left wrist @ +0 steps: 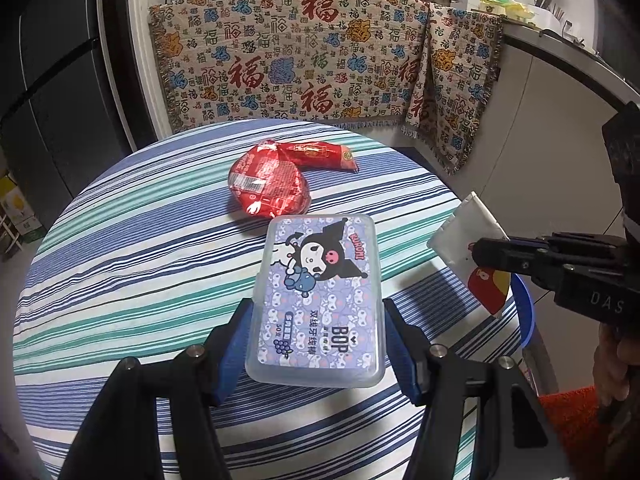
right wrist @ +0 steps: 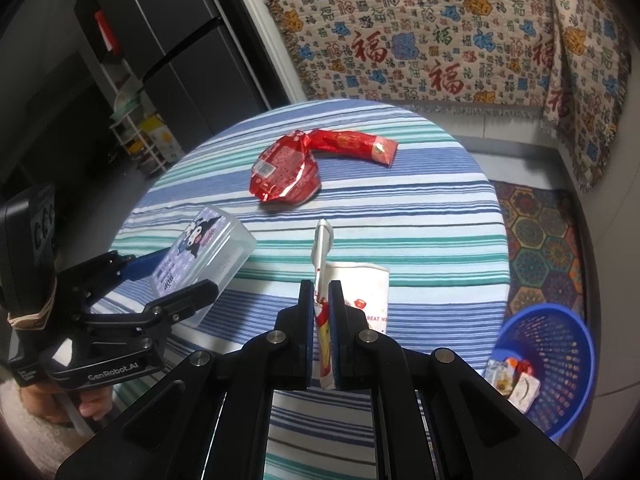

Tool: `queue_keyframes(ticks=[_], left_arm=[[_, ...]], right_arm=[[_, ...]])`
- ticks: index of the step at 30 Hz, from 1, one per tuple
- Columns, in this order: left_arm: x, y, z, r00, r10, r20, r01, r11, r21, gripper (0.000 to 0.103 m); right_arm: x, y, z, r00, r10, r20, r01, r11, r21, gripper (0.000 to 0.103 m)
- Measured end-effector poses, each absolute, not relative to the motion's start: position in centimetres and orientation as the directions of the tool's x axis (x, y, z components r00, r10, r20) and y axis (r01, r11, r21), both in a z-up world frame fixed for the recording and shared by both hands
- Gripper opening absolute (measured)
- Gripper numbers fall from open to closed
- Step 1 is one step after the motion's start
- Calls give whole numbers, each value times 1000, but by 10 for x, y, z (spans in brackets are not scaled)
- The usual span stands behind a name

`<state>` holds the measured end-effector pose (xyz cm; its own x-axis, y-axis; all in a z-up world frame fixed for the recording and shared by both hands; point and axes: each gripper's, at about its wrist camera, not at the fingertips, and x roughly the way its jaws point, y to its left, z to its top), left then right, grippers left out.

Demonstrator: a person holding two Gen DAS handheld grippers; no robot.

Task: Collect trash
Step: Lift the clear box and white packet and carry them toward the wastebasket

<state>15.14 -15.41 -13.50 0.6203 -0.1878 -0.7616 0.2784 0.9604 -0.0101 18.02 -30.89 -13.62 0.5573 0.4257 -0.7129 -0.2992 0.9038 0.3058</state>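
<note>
We held both grippers over the round table [right wrist: 420, 208] with the striped cloth. The left gripper [left wrist: 316, 344] had its two fingers pressed on the long sides of a translucent plastic box [left wrist: 316, 300] with a cartoon label, so the box was lifted above the cloth and tilted a little. The right gripper [right wrist: 321, 320] had its jaws together on a flattened white paper carton [right wrist: 352, 292]; we pinched it by the thin edge, probably because the flat piece was easy to hold this way. Both pieces were in the air because we wanted, we think, to carry them to the blue basket [right wrist: 560, 364] on the floor, just beside the table on the right side, where some packets already lay. One red foil wrapper [right wrist: 288, 172], crumpled and long, remained on the table, well apart from both grippers, not collected yet.
</note>
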Motion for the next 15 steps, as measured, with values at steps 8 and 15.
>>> queue_keyframes(ticks=[8, 15], left_arm=[[151, -184, -128, 596, -253, -762, 352, 935, -36, 63], [151, -257, -119, 517, -406, -754, 502, 857, -118, 63]], right_arm=[[172, -340, -123, 606, 404, -685, -248, 914, 320, 5], [160, -428, -105, 669, 255, -698, -68, 956, 284, 6]])
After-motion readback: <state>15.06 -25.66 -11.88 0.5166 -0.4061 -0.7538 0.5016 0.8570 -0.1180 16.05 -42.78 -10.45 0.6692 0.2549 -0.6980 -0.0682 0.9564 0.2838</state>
